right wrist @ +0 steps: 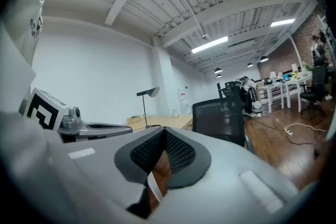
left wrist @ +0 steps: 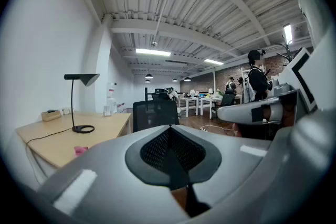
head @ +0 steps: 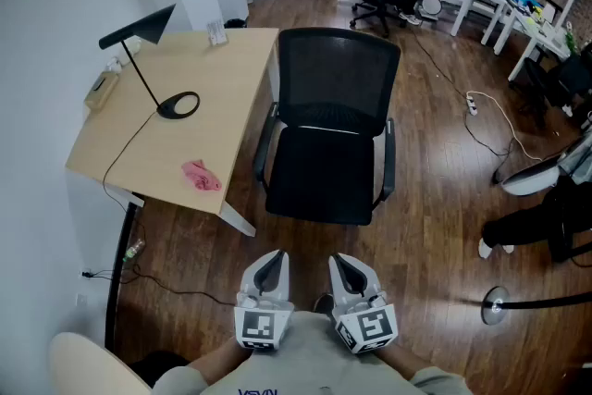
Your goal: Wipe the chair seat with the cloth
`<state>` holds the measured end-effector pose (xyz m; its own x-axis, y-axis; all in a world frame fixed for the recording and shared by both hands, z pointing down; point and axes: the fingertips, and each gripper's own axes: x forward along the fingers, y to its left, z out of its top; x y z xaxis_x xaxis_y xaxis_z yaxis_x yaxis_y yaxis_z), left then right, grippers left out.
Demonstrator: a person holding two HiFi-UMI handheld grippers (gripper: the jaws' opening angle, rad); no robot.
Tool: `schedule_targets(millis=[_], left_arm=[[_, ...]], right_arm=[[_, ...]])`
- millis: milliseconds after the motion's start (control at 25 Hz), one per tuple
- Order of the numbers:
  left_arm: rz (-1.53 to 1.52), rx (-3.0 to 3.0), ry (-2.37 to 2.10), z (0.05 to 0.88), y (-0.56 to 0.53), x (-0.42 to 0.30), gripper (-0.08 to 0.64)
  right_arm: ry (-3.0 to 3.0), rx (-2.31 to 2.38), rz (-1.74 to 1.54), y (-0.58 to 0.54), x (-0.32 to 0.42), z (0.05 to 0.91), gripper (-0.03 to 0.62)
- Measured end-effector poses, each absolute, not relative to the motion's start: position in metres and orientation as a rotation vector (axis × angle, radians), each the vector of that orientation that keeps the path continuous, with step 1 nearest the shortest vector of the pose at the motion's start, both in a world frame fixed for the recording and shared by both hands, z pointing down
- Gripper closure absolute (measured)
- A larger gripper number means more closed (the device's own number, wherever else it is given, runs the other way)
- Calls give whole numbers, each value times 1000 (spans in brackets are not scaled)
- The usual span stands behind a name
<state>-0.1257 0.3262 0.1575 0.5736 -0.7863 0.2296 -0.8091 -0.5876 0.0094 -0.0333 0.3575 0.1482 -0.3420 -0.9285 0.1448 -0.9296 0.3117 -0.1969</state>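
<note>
The chair seat (head: 319,176) looks like matt black fabric, and the chair back (head: 338,74) is open black mesh. The counter (head: 217,97) is pale wood, smooth and matt. Near its front edge the cloth (head: 201,174) is pink, soft and crumpled. The lamp (head: 178,104) is matt black. The floor (head: 435,153) is dark wood plank with a slight sheen. The left tongs (head: 270,265) and right tongs (head: 346,267) have smooth grey plastic shells and black dimpled pads (left wrist: 157,150).

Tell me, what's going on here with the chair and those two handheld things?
A person stands facing a black chair, holding a left gripper and a right gripper close to the body. Both are shut and empty. The pink cloth lies on the wooden desk to the left of the chair, not far from a black lamp. Nothing touches the chair, so the wiping has not begun.
</note>
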Motion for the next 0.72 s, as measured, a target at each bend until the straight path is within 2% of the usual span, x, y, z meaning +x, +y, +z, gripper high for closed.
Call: schedule_targets(millis=[320, 360, 600, 640, 720], left_arm=[[248, 2559, -1488, 183, 276, -172, 555], [241, 2549, -1491, 184, 265, -179, 555], [153, 2515, -1513, 188, 186, -236, 555], [148, 2508, -1514, 189, 172, -247, 520], [162, 2490, -1529, 192, 145, -271, 509]], right_arm=[[-2537, 1690, 345, 299, -66, 164, 590], [-2534, 1672, 345, 287, -73, 166, 566], [-2522, 1588, 323, 202, -132, 170, 531], [-2526, 1569, 317, 187, -145, 170, 529], [-2534, 1531, 305, 158, -173, 172, 528]])
